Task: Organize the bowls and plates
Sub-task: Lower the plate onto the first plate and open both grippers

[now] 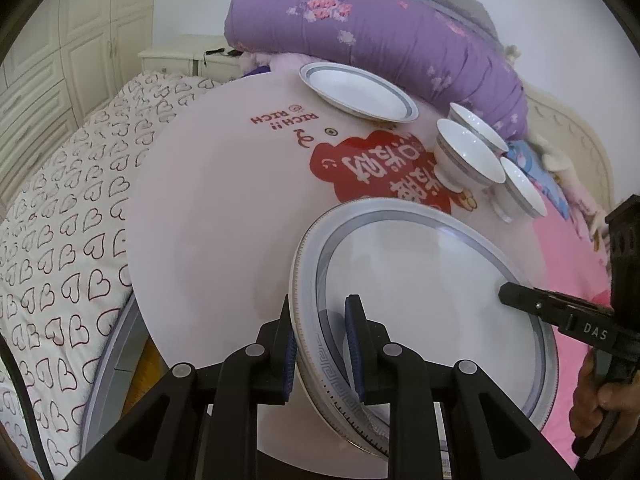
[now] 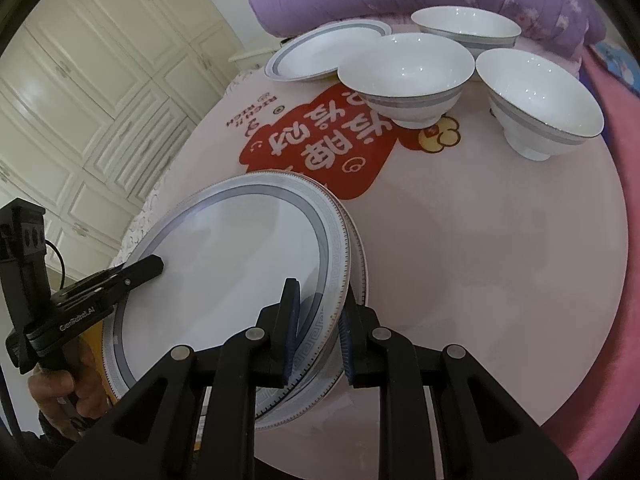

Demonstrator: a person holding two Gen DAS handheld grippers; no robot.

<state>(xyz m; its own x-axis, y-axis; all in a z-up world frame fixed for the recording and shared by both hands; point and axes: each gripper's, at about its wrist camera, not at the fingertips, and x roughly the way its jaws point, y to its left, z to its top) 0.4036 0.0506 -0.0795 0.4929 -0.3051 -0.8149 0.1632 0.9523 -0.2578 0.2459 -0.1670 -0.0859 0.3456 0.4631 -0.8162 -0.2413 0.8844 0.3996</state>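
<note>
- Currently I am clamping both the left tongs (image 1: 320,344) and right tongs (image 2: 318,332) on the large plate's (image 1: 420,300) opposite rims, near the bowls (image 2: 404,76).
- I am judging it best kept level while carrying it across the tabletop (image 1: 220,220).

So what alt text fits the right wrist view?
The right gripper clamps the rim of a large grey-banded plate; the left gripper holds its far edge. Three white bowls and a smaller plate sit behind.
</note>
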